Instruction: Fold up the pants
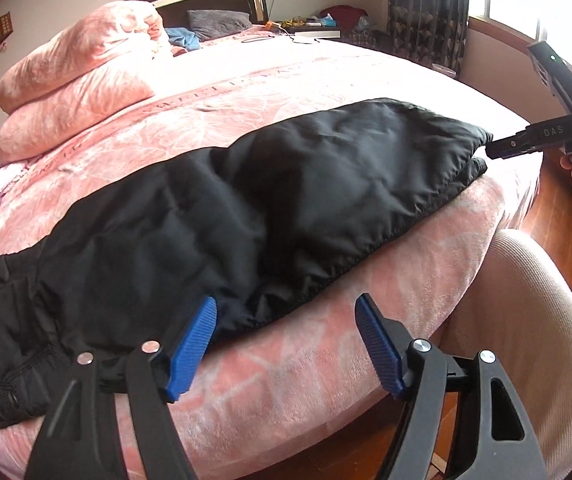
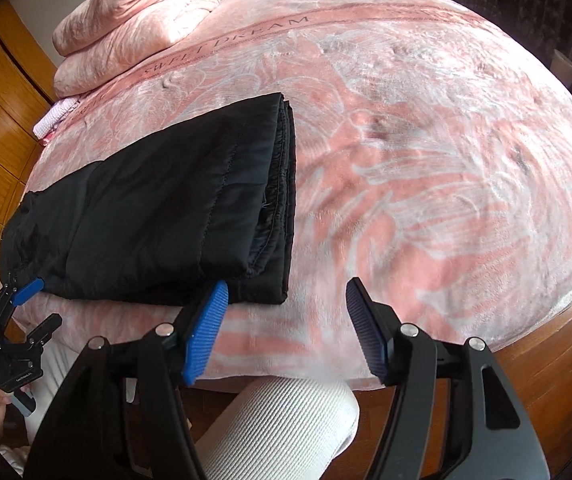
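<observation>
Both my left tongs (image 1: 286, 344) and right tongs (image 2: 286, 328) gape empty beside the pants (image 2: 157, 216) (legs stacked) on the bed (image 2: 426, 160), poised, I judge, for folding.

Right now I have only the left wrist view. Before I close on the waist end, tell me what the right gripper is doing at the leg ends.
Observer: The right gripper is open, with nothing between its fingers.
Operator: Report where its fingers sit against the hem.
Observer: One pad is at the near hem corner of the pants. The other is over the bare blanket.
Operator: Describe the hem edge.
Observer: Several layers lie stacked there, with their edges roughly aligned.
</observation>
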`<state>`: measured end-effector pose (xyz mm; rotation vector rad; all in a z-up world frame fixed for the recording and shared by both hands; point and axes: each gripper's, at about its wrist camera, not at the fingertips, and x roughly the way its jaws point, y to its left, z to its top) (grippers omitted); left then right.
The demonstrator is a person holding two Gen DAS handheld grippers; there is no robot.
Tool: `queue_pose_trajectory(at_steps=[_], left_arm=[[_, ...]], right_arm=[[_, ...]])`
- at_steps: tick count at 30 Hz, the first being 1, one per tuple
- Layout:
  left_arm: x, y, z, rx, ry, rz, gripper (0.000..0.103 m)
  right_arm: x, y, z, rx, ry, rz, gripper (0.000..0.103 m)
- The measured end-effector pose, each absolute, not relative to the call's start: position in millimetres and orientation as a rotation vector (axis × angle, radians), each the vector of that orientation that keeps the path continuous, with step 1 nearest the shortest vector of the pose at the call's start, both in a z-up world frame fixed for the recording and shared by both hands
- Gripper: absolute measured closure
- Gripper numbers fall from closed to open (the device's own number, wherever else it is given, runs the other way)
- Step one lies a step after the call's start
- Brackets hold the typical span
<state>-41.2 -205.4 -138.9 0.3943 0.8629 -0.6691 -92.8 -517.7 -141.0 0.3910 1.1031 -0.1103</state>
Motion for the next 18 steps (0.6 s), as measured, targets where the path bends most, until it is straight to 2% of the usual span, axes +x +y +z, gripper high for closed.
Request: queue_pose_trajectory(at_steps=[4,8,16,18], left_arm=[[-33,-189,-127,0.31,0.886,-0.613,0.03],[-9,-174,-121,0.213,0.945,-0.501,0.03],[0,-137,-122,0.033,1.041,-0.406,0.03],[-1,-128,-122,0.022,1.05,-0.394,0.03]], right_arm=[[-107,-514,-119,0.548,1.015,-0.013,0.042],[-96,-497,-124,0.684,1.026,0.086,0.06],[-66,-462,-155,0.822,1.091,0.118,0.062],[-59,-462,-159,0.826,1.09,0.081,0.082]])
